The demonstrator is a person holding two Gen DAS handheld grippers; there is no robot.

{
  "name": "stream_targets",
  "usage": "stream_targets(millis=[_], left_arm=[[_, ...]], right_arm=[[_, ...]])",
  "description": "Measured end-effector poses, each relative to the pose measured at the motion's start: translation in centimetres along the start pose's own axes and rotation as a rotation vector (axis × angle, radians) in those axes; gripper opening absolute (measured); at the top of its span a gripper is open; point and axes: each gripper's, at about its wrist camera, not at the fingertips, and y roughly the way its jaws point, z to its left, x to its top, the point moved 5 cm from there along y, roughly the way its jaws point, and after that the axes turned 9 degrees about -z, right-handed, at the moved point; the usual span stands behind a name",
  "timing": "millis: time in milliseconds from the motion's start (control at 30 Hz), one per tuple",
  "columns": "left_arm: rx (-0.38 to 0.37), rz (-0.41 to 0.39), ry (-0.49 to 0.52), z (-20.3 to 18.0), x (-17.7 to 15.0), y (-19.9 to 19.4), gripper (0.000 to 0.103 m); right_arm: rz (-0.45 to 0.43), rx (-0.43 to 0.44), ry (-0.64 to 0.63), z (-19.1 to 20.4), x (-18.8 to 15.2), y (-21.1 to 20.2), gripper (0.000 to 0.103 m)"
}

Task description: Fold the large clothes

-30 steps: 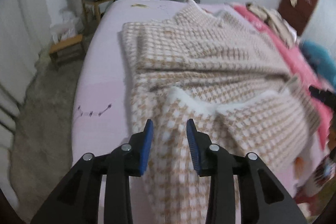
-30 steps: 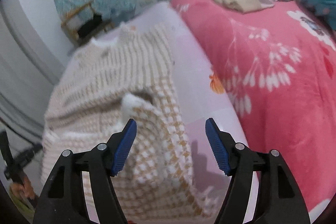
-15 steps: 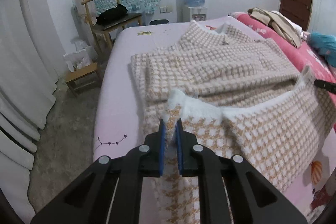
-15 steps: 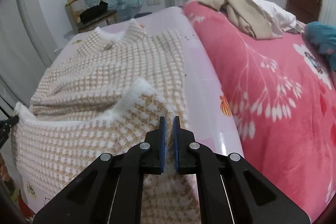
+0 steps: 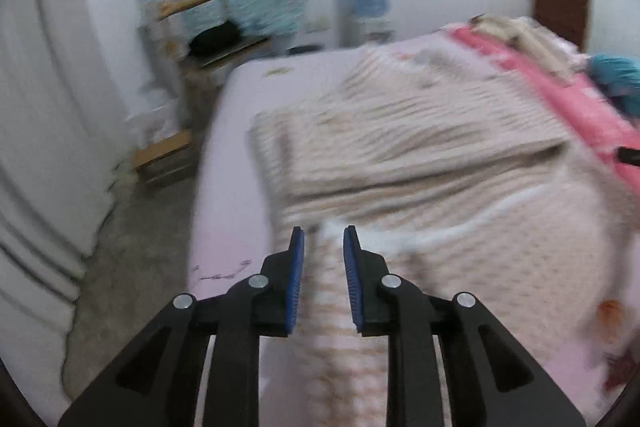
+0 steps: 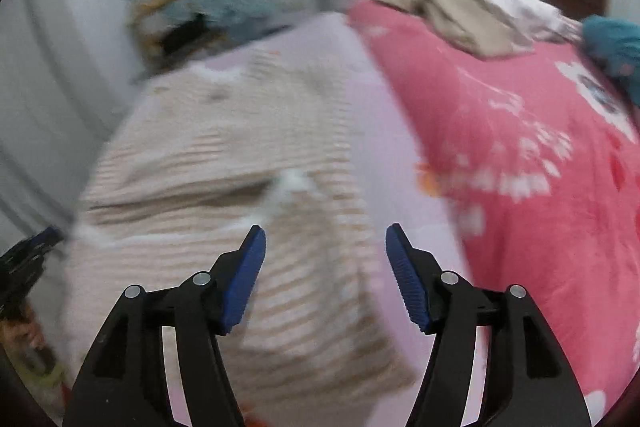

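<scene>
Both tools opening now! Left tool (image 5: 323, 275) parts over the sweater (image 5: 420, 163), nothing pinched; right tool (image 6: 325, 275) gapes wide, released. Sweater lies on the bed (image 5: 232, 187), long axis running away, hem folded back just ahead of both tools, equally near

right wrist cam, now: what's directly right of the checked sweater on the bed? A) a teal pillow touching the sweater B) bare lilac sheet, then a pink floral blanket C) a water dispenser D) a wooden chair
B: a strip of lilac sheet runs along the right edge of the checked sweater, and the pink floral blanket begins beyond that strip.
</scene>
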Motion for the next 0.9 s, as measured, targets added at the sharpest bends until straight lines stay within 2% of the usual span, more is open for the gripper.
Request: stream_targets(millis=[67,133,200,233,300,333,467,600,667,733,800,900], left_arm=[[-0.137,0.018,-0.026,-1.8,0.1,-0.6,0.021],[-0.278,0.072,-0.055,-4.2,-0.8,-0.4,0.021],[-0.353,0.168,-0.046,-6.6,-2.9,0.8,0.021],[-0.344,0.209,-0.023,-7.3,-3.9,1.3,0.021],[-0.282,0.299,0.029,-8.0,-6.1,2.1,0.021],[-0.274,0.296,0.030,-8.0,-6.6,1.8,0.021],[-0.262,0.311,0.042,-8.1,-7.6,0.9,0.021],[-0.271,0.300,0.034,-7.3,-7.2,0.7,0.021],[-0.293,0.254,0.009,-6.9,-5.9,0.5,0.021],[-0.316,0.218,-0.023,-6.8,-4.7,0.7,0.021],[-0.343,0.204,-0.055,-7.0,-4.2,1.0,0.021],[-0.337,0.287,-0.081,-7.6,-5.7,2.8,0.021]], right_arm=[[0.026,0.092,-0.023,2.2,-0.6,-0.5,0.060],[0.089,0.176,-0.054,5.0,-2.2,0.2,0.059],[0.159,0.195,-0.092,7.0,-4.0,1.5,0.048],[0.241,0.174,-0.109,7.6,-5.7,2.8,0.045],[0.339,0.150,-0.071,7.4,-7.7,4.2,0.044],[0.362,0.155,-0.037,7.0,-8.6,4.4,0.044],[0.401,0.132,-0.063,6.9,-9.6,3.4,0.044],[0.400,0.110,-0.082,7.2,-9.2,2.9,0.041],[0.334,0.075,-0.133,8.0,-7.7,2.1,0.041],[0.279,0.098,-0.152,9.2,-6.4,1.9,0.041],[0.266,0.137,-0.153,10.6,-5.9,2.5,0.041],[0.306,0.154,-0.176,11.8,-6.9,4.4,0.041]])
